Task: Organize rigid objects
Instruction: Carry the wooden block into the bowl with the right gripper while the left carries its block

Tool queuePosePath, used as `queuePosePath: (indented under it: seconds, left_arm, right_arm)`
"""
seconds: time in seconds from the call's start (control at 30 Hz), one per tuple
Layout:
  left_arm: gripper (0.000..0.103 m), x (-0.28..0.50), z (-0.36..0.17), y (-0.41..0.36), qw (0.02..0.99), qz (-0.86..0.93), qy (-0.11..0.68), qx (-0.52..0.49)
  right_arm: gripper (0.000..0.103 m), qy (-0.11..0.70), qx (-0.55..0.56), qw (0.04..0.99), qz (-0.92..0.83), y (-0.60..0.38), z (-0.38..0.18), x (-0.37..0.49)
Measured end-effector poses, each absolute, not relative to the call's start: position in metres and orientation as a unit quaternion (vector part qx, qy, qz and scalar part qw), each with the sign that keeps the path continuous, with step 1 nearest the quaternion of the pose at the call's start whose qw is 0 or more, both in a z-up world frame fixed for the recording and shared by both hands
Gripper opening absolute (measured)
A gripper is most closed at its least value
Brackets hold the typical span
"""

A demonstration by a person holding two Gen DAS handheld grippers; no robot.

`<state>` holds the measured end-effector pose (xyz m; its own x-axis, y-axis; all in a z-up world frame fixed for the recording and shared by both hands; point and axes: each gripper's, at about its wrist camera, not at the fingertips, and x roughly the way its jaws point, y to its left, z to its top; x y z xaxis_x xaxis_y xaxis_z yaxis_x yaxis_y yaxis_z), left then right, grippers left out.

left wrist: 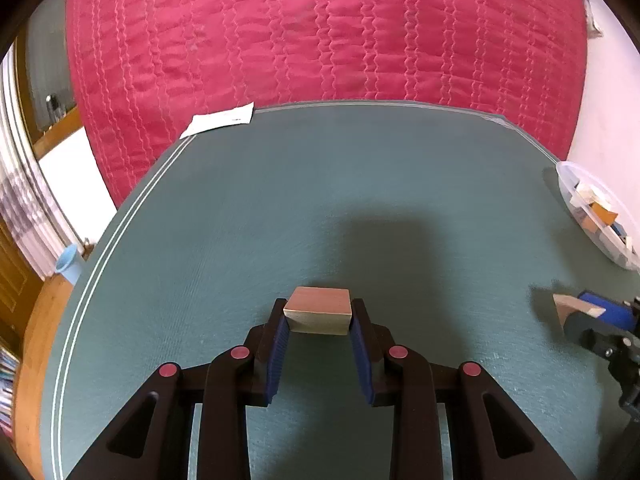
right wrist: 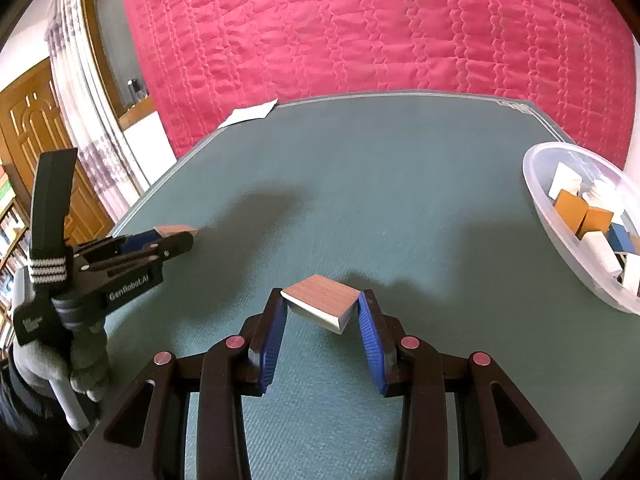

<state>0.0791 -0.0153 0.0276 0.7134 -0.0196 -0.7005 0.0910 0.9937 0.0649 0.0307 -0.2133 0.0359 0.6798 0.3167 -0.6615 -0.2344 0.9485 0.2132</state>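
My left gripper (left wrist: 318, 312) is shut on a small wooden block (left wrist: 318, 312), held square between the blue pads above the green table cover (left wrist: 280, 200). In the right wrist view the same gripper (right wrist: 176, 236) shows at the left with that block (right wrist: 174, 230) at its tip. My right gripper (right wrist: 322, 304) is shut on a second wooden block (right wrist: 320, 300), turned corner-on between the pads. From the left wrist view that gripper (left wrist: 576, 310) appears at the right edge with its block (left wrist: 568, 308).
A clear plastic bowl (right wrist: 536, 184) at the table's right edge holds several wooden, white, orange and blue blocks. A white paper slip (left wrist: 218, 120) lies at the far left corner. A red quilt (left wrist: 320, 32) hangs behind. A gloved hand (right wrist: 48, 368) holds the left gripper's handle.
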Motion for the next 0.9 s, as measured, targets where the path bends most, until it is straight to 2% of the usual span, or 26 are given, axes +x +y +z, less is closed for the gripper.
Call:
queuePosePath:
  seconds: [0.9]
  left_arm:
    - [0.032, 0.055, 0.03, -0.062, 0.925, -0.078, 0.362, 0.087]
  right_arm:
    - [0.038, 0.344, 0.089, 0.932, 0.074, -0.282, 0.055, 0.029]
